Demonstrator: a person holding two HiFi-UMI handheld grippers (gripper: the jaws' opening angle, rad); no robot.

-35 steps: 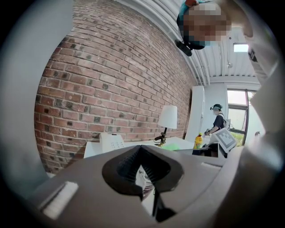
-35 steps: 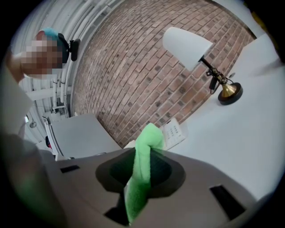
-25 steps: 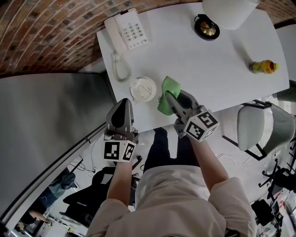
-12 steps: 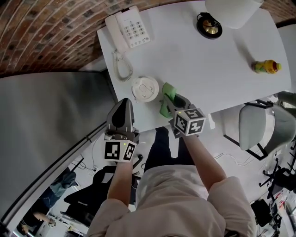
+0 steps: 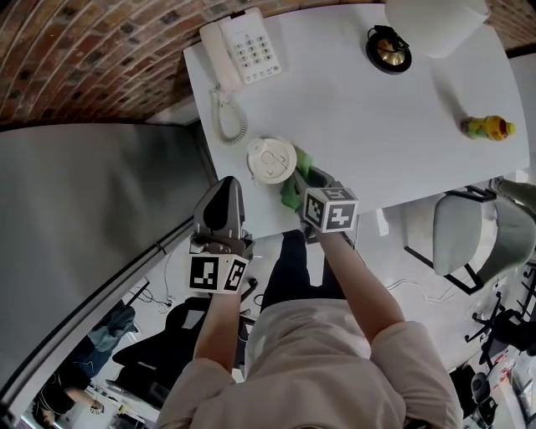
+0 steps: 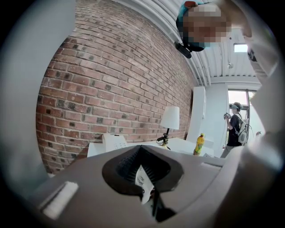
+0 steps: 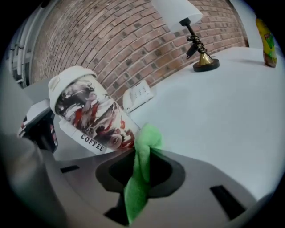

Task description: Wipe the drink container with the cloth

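Right gripper [image 5: 300, 178]: my jaws are closed on the green cloth [image 7: 143, 156], which sticks out in front of them in a bunched fold.
Left gripper [image 5: 224, 186]: my jaws are pressed together and hold nothing of the task. A small white printed slip shows at their seam, and I cannot tell what it is. This gripper hangs below the table's near edge, apart from the cup.
Table [image 5: 377, 126]: white, and it carries everything of the task.
Drink container: a paper coffee cup [image 5: 271, 160] with a white lid, standing near the table's front edge, just left of my right gripper.
Progress: the cloth is picked up and brought to the cup. Its tip is at the cup's lower wall, touching or nearly so. I judge the wiping is only at its start, and the side, the far face and the lid are left to do.
Risk: nothing steadies the cup, so a push with the cloth could slide or tip it.
Lamp [image 5: 435, 12]: at the far edge, well apart.
Telephone [image 5: 243, 50]: beyond the cup, its coiled cord [image 5: 226, 117] lying near the cup.
Yellow bottle [image 5: 488, 127]: far to the right, not in the way.
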